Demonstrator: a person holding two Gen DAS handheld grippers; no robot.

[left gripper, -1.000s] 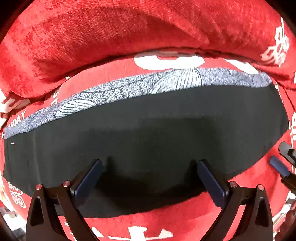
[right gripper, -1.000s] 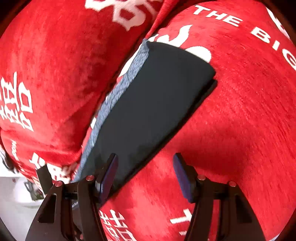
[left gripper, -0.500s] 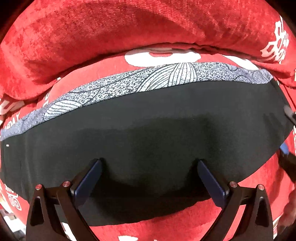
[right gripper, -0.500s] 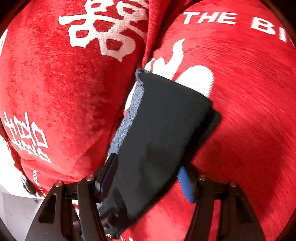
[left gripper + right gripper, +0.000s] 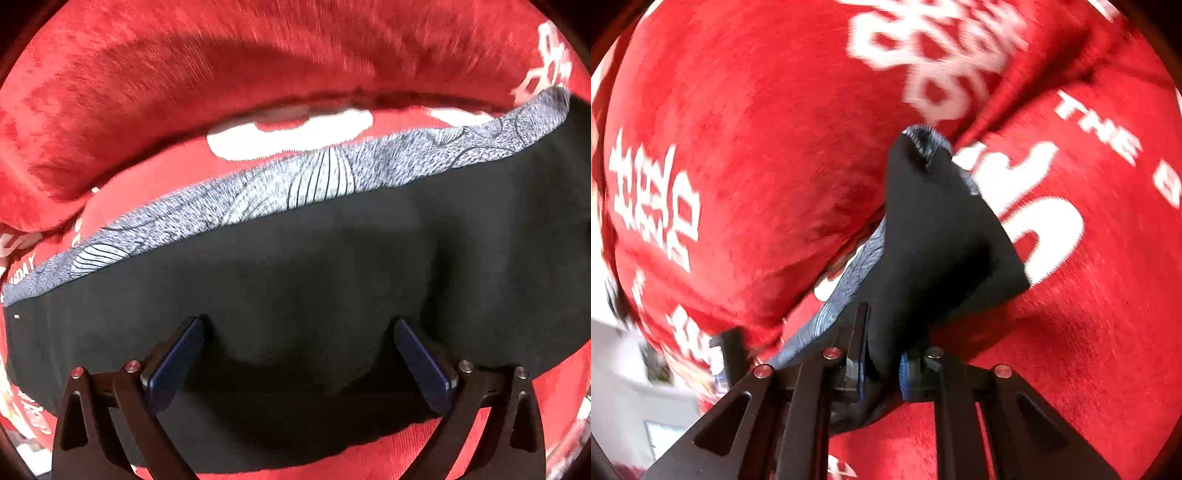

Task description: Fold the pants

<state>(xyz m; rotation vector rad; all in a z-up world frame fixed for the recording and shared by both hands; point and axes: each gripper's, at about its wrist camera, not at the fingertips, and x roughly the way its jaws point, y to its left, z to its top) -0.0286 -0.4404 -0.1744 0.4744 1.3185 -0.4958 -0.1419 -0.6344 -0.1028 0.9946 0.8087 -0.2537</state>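
Pants [image 5: 295, 280]: matt black cloth, smooth, w/ a grey speckled line-print band [image 5: 317, 177] along the far edge. Sofa cover [image 5: 746, 147]: red plush fabric, short rough nap, white printed lettering. Gripper fingers [image 5: 177, 354]: dark matt plastic, blue pads, shiny metal screws

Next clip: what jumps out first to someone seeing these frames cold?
Bright red plush cover with white lettering fills both views. Across it lie black pants edged by a grey patterned band. The right tool is closing on one end, bunching it upward; the left tool hovers open above the cloth.
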